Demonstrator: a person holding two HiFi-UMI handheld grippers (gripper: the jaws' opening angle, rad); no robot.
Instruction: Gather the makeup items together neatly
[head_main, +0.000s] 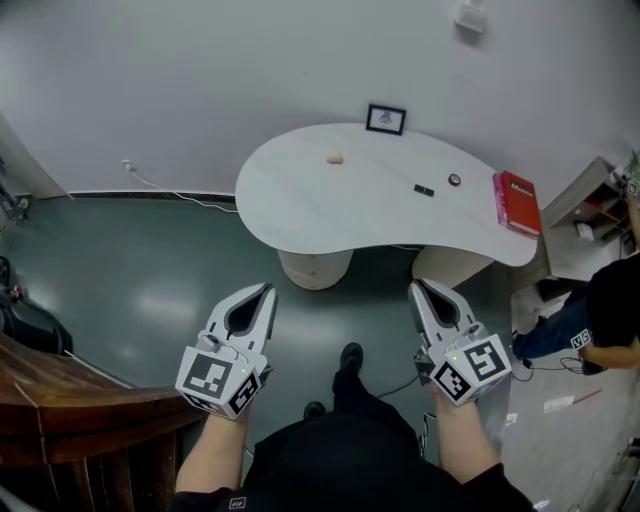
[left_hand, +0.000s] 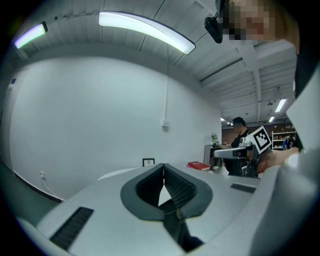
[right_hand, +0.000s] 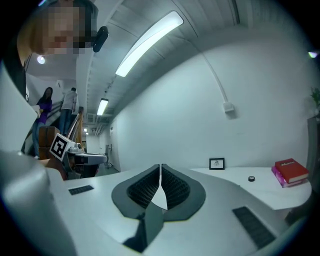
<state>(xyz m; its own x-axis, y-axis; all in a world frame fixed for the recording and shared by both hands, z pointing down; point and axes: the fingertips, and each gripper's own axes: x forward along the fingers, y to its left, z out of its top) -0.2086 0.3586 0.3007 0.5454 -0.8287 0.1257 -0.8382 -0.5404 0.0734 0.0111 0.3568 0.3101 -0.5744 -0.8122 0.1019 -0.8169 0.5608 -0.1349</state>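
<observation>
A white kidney-shaped table stands ahead against the wall. On it lie a small beige puff, a small black rectangular item and a small round dark pot. My left gripper and right gripper hang side by side over the dark floor, short of the table's near edge. Both are shut with nothing between their fingers. In the left gripper view the gripper shows its pads meeting. The right gripper is the same in its own view, with the round pot far off to the right.
A framed picture leans on the wall at the table's back and a red book lies at its right end. Wooden furniture stands at lower left. A person and a shelf are at the right. A cable runs along the floor.
</observation>
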